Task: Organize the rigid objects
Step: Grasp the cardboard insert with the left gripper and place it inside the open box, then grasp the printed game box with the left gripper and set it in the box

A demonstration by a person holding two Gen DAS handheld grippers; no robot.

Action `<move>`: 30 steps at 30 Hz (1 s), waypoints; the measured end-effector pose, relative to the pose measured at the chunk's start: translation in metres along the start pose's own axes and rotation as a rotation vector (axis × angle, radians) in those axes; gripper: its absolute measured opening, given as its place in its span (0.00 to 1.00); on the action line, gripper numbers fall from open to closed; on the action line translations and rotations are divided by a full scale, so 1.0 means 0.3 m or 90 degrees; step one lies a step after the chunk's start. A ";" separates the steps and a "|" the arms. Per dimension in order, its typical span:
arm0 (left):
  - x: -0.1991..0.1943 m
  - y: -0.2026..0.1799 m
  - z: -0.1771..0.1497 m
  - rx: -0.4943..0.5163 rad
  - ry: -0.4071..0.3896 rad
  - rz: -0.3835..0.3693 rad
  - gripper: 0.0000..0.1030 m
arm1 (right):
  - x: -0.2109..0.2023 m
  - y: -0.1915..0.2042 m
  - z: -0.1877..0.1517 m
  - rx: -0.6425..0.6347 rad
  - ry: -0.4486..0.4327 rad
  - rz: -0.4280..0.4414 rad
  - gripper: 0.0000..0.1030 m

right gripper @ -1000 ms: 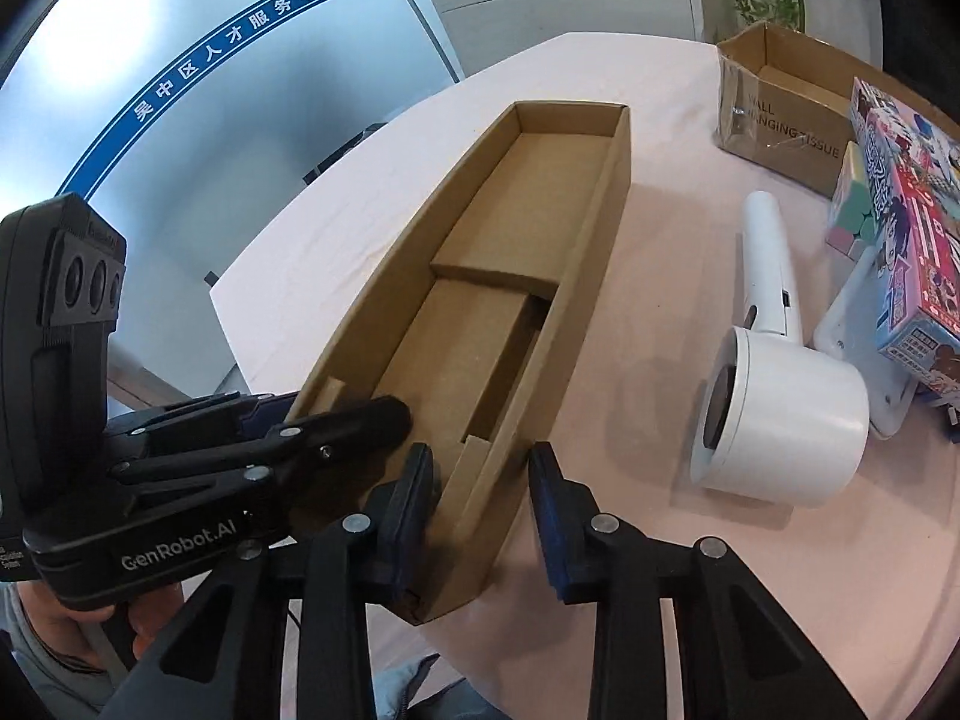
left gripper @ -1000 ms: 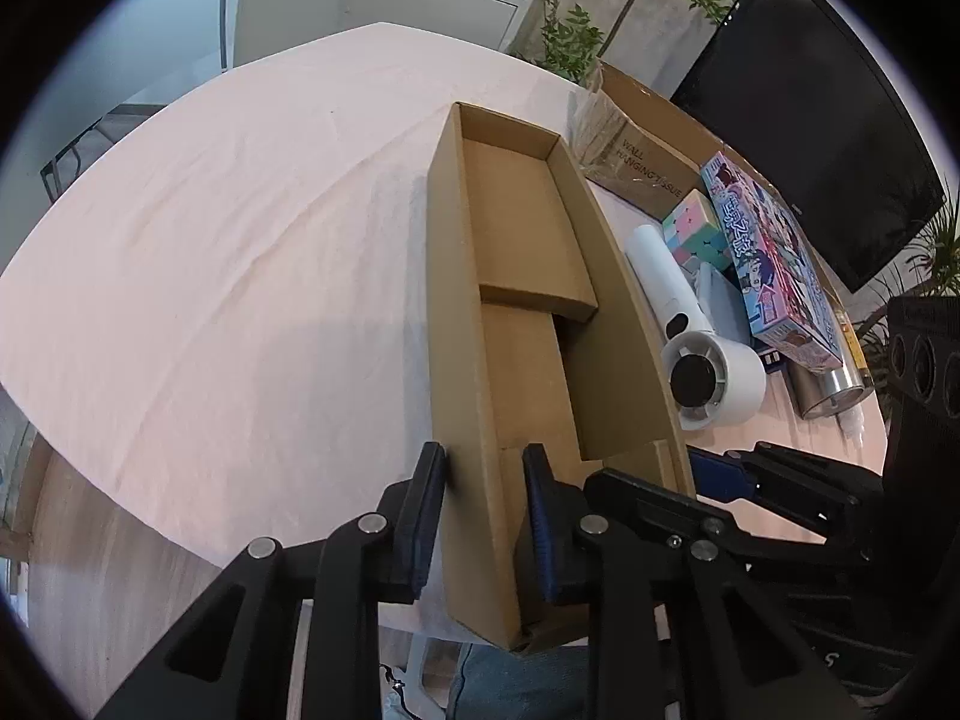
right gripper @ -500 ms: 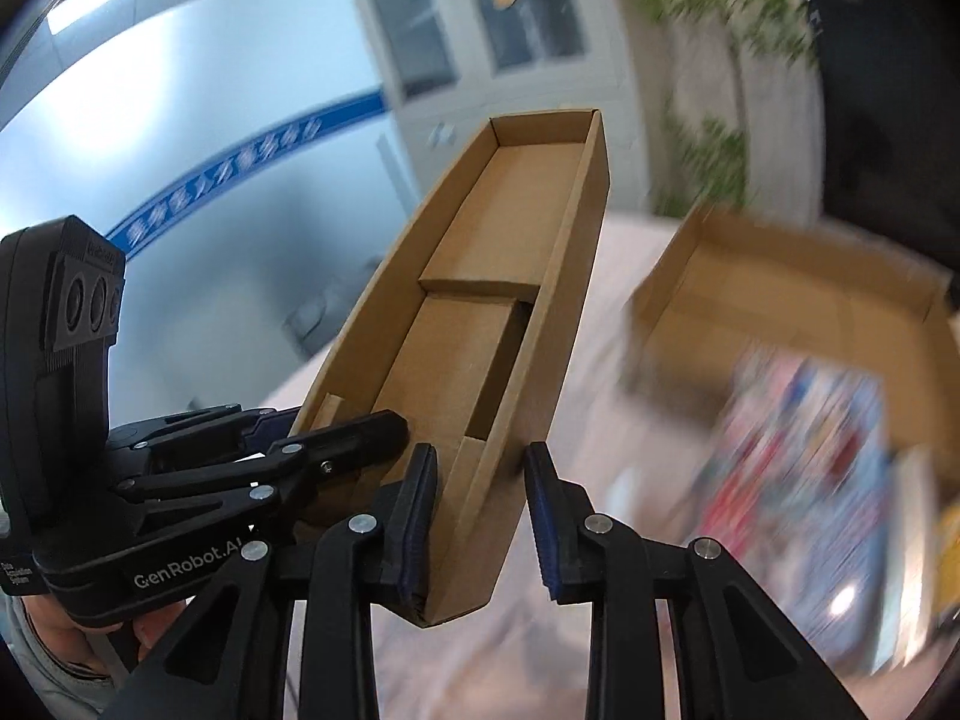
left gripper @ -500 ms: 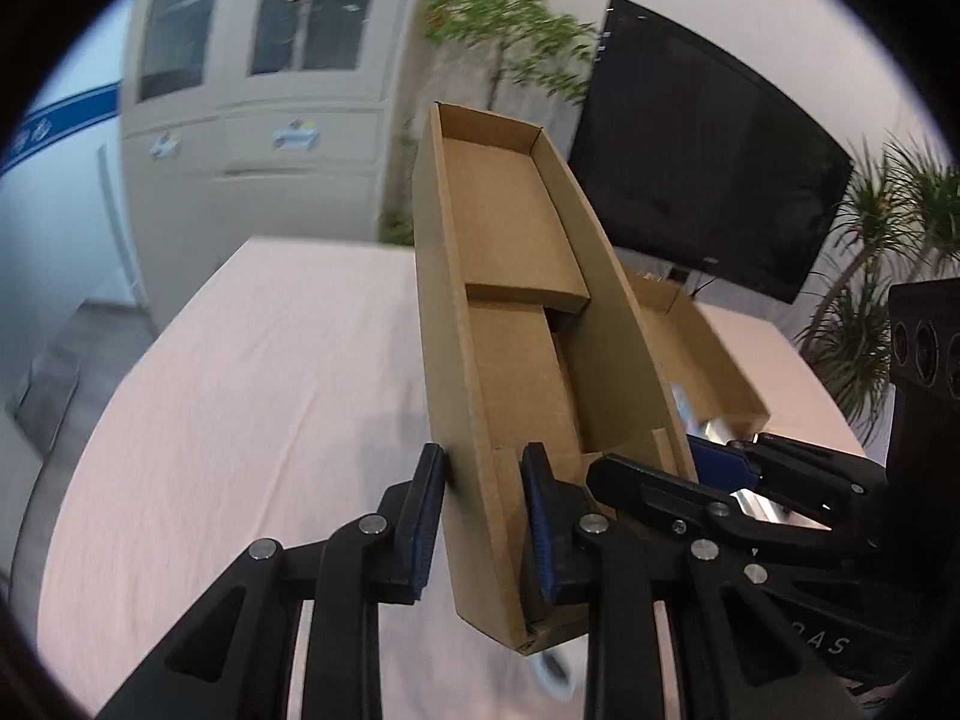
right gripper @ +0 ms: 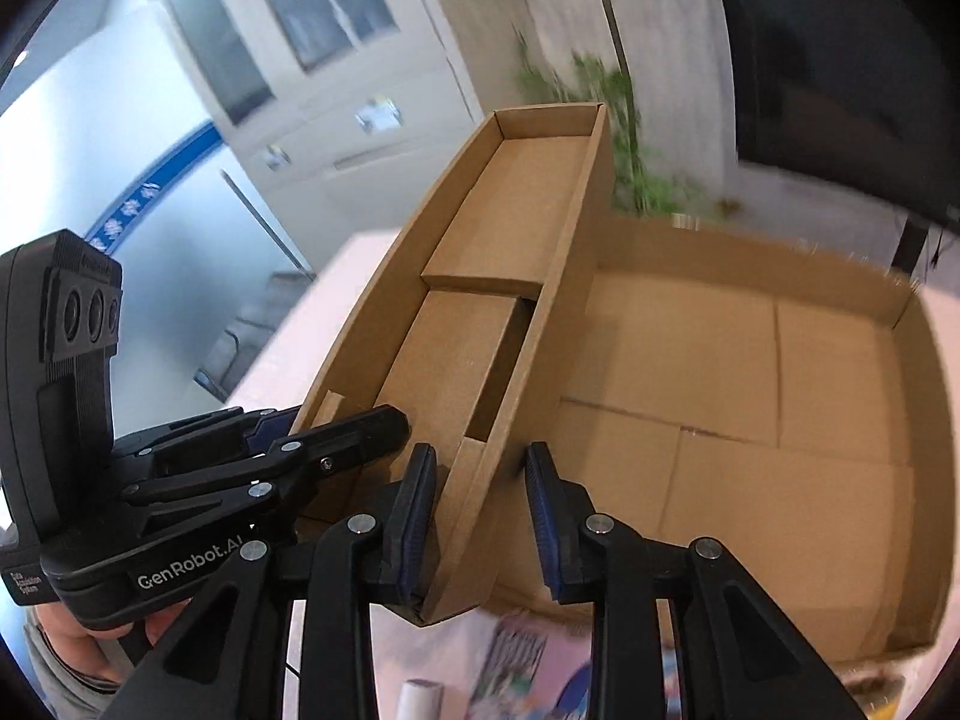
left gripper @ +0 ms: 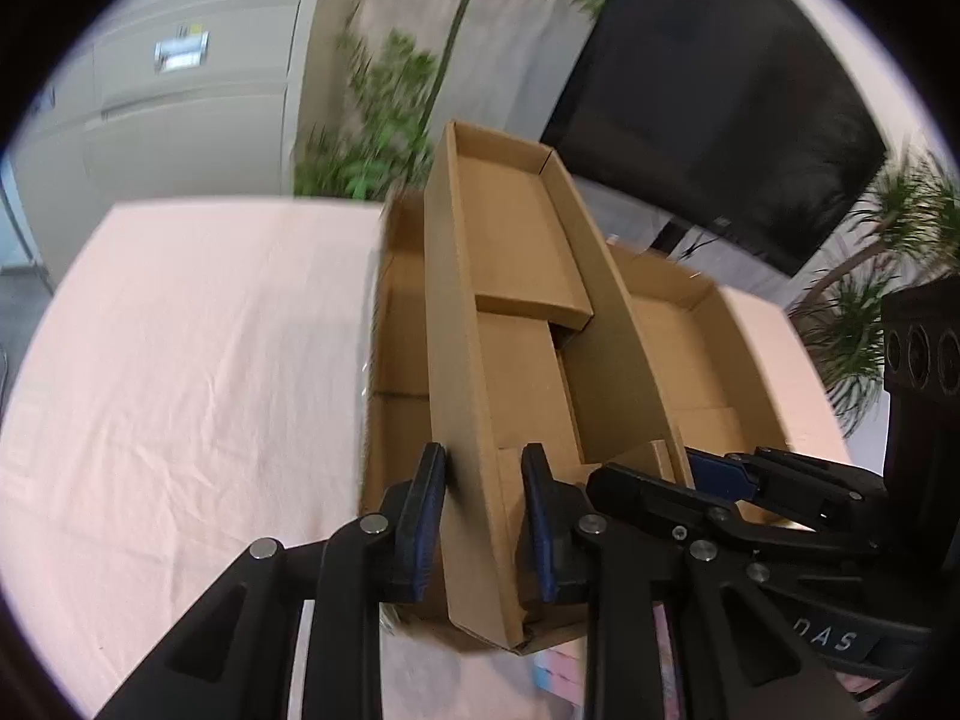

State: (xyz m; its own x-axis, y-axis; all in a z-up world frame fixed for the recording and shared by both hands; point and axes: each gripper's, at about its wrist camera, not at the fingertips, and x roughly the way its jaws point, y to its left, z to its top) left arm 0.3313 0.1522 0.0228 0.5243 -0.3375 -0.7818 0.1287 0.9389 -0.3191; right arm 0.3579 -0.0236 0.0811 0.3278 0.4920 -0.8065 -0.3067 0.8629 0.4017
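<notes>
You held the long narrow cardboard tray (left gripper: 510,324) off the tabletop (left gripper: 198,360), one pair of tongs on each long wall at its near end. Your left tongs (left gripper: 483,516) were clamped on the tray's left wall, one pad outside and one inside. Your right tongs (right gripper: 480,516) gripped the right wall; the inner pad lay against the cardboard, while the outer pad seemed to stand a little off it. The tray hung tilted, its far end raised, above a big open cardboard box (right gripper: 750,420) that sat on the pink cloth. A dark screen (left gripper: 720,120) and blurred green plants (left gripper: 390,120) stood behind.
</notes>
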 end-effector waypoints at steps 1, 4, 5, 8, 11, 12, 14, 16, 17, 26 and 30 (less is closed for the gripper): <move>0.026 0.005 0.008 -0.005 0.009 0.002 0.24 | 0.044 -0.028 0.011 0.016 0.020 0.008 0.28; 0.096 0.034 -0.020 -0.018 0.040 0.011 0.24 | 0.155 -0.091 0.030 0.059 0.070 0.030 0.28; 0.112 0.042 -0.031 -0.019 0.049 0.018 0.24 | 0.185 -0.109 0.030 0.068 0.085 0.034 0.28; 0.126 0.046 -0.048 -0.016 0.052 0.034 0.23 | 0.261 -0.107 0.022 0.078 0.112 0.040 0.27; 0.099 0.056 -0.048 -0.019 0.040 0.038 0.23 | 0.290 -0.119 0.008 0.088 0.126 0.049 0.26; 0.079 0.056 -0.050 -0.015 0.029 0.040 0.23 | 0.296 -0.114 0.010 0.092 0.132 0.054 0.27; 0.041 0.063 -0.039 -0.009 0.002 0.043 0.23 | 0.313 -0.108 0.000 0.091 0.136 0.047 0.29; -0.020 0.048 -0.056 0.003 -0.029 0.054 0.24 | 0.346 -0.098 -0.034 0.103 0.140 0.054 0.35; -0.057 0.035 -0.075 0.011 -0.047 0.057 0.27 | 0.361 -0.088 -0.027 0.110 0.141 0.060 0.39; -0.183 -0.072 -0.318 0.007 -0.025 -0.093 0.84 | -0.232 -0.162 -0.253 0.031 -0.092 -0.110 0.96; -0.072 -0.129 -0.401 -0.013 0.063 -0.176 0.84 | -0.377 -0.156 -0.488 0.005 -0.086 -0.102 0.97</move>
State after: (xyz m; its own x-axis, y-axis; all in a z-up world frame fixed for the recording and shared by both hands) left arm 0.2137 0.1151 -0.0125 0.3871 -0.5867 -0.7113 0.2383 0.8089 -0.5375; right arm 0.2043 -0.1365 0.0899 0.4889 0.3591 -0.7950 -0.2349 0.9319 0.2765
